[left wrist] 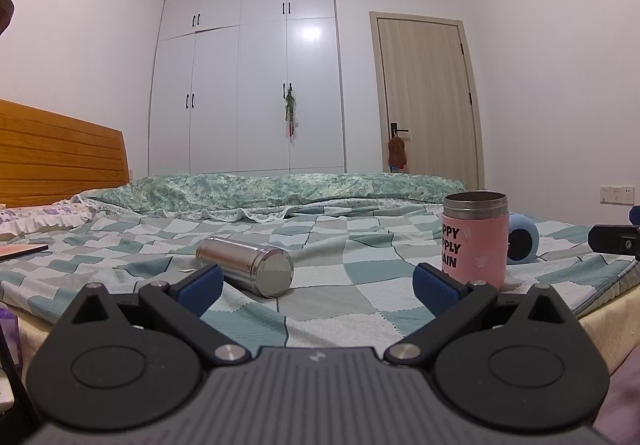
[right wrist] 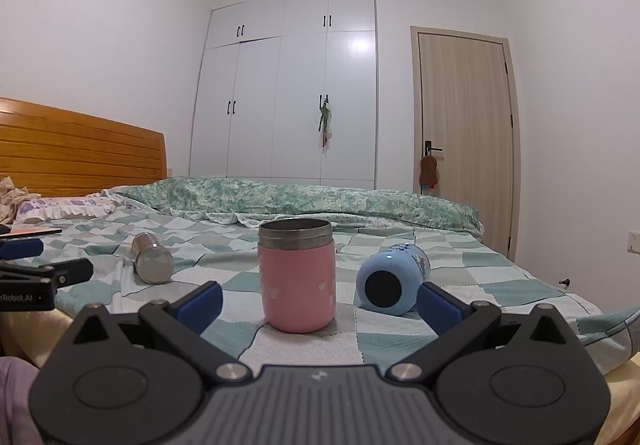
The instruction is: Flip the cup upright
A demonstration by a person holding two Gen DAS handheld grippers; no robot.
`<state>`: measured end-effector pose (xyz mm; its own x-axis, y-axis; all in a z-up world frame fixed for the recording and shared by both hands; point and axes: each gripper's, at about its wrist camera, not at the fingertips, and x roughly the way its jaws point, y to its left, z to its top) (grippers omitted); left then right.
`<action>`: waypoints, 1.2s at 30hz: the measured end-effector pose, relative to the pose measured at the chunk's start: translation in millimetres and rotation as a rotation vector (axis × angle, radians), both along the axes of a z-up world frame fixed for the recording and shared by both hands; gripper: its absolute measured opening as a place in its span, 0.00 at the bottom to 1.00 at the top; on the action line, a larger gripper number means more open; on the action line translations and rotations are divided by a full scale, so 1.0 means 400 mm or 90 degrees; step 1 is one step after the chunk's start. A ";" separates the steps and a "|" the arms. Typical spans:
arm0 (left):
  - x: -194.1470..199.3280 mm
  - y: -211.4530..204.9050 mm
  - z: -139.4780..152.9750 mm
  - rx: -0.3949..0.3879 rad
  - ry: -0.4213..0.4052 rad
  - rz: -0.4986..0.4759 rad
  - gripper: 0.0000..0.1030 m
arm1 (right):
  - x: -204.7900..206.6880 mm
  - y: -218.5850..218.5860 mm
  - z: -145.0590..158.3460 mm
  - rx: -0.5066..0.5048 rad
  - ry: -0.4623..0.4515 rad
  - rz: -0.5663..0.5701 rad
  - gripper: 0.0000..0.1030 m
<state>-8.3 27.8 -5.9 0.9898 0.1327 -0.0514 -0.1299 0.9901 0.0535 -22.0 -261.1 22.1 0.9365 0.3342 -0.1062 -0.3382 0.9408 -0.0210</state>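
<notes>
A pink cup with a steel rim (right wrist: 296, 277) stands upright on the checked bedspread, mouth up; it also shows in the left wrist view (left wrist: 474, 239). A steel cup (left wrist: 246, 270) lies on its side, base toward me, also seen in the right wrist view (right wrist: 152, 260). A light blue cup (right wrist: 390, 281) lies on its side right of the pink one, partly hidden behind it in the left wrist view (left wrist: 524, 239). My left gripper (left wrist: 318, 291) is open and empty, just in front of the steel cup. My right gripper (right wrist: 320, 305) is open and empty, in front of the pink cup.
The bed (right wrist: 500, 285) has a folded green quilt (right wrist: 320, 197) at the back, a wooden headboard (right wrist: 80, 149) on the left and a pillow (right wrist: 68, 205). A flat pink item (left wrist: 22, 251) lies at the left. A white wardrobe (left wrist: 248, 85) and door (left wrist: 428, 97) stand behind.
</notes>
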 end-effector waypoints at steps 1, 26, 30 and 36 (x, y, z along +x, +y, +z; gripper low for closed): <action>0.000 0.000 0.001 -0.001 0.000 0.000 1.00 | -0.001 0.000 0.000 0.000 0.000 0.000 1.00; 0.000 -0.004 0.003 -0.002 -0.003 -0.003 1.00 | -0.001 0.000 0.000 -0.001 0.000 0.000 1.00; 0.000 -0.004 0.003 -0.002 -0.003 -0.002 1.00 | -0.001 0.001 0.000 -0.001 0.000 0.000 1.00; 0.000 -0.006 0.004 -0.004 -0.002 -0.006 1.00 | -0.001 0.001 0.000 -0.002 0.000 0.000 1.00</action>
